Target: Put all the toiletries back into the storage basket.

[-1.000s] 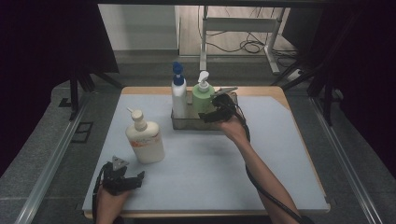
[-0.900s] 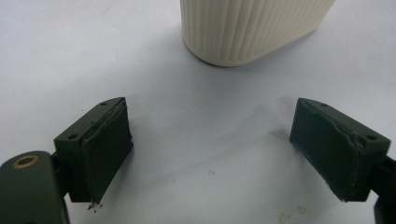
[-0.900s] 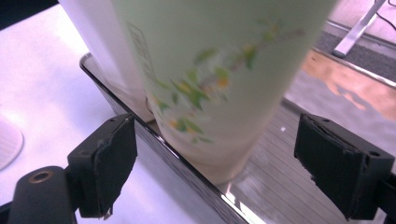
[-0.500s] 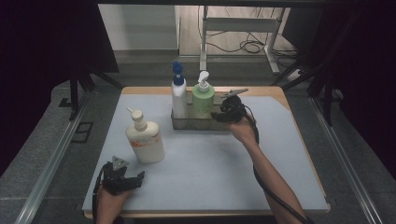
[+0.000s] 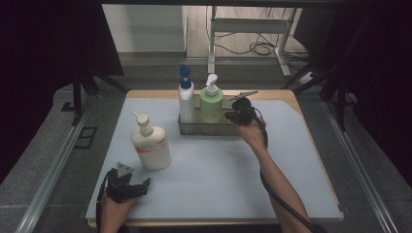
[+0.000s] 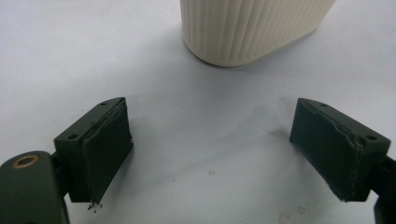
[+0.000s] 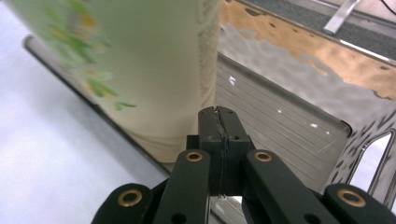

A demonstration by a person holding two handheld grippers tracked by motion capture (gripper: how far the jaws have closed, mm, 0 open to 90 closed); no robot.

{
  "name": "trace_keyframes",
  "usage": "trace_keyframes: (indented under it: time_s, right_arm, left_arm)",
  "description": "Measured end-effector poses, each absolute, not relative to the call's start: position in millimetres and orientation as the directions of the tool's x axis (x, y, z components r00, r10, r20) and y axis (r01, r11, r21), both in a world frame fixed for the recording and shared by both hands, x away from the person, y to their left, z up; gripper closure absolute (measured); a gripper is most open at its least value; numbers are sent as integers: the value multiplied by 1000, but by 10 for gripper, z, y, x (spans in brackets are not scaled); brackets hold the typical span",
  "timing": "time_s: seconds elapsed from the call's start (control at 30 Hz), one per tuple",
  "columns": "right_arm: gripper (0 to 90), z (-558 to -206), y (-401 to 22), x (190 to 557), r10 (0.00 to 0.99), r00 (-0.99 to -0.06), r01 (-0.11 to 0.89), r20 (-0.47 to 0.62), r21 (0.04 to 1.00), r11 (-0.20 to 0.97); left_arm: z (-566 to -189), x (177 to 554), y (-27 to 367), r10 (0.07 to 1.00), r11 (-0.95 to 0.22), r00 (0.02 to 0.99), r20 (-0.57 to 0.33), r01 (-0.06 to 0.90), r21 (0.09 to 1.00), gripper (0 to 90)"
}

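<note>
At the near edge of the worktop, the left gripper rested on the pale blue cover, and its two jaws stood wide apart with nothing between them. Just past it stood a cream bottle with a pump top, upright and a little way from the jaws; the left gripper view showed its ribbed bottom close ahead. Farther back, near the middle of the worktop, sat a shiny metal tray. A white bottle with a blue top stood upright at the left end of the tray. A green bottle with a white pump stood beside it, also upright. The right gripper was at the right part of the tray, just beside the green bottle. Its jaws had just been closing, and they were pressed flat together with nothing between them. In the right gripper view the closed tips sat at the tray's near rim, next to the foot of the green bottle.
</note>
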State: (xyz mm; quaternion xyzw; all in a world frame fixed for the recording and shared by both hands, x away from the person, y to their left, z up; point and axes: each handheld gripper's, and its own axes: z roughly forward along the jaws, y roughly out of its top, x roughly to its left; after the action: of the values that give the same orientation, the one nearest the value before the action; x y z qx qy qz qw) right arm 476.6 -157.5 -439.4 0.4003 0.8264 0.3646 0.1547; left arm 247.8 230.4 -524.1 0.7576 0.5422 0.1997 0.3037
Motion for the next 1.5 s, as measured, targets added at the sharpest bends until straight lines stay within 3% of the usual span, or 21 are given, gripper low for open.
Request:
trace_keyframes:
  time_s: [0.87, 1.5]
  right_arm:
    - [892, -4555, -1441, 4993, 808, -582, 632, 93, 677, 378]
    - [889, -4576, -1336, 4972, 789, -609, 616, 80, 674, 407]
  left_arm:
    - [-5241, 2478, 2303, 943, -226, 332, -29, 700, 677, 121]
    - [-5241, 2479, 2304, 943, -227, 332, -28, 701, 676, 121]
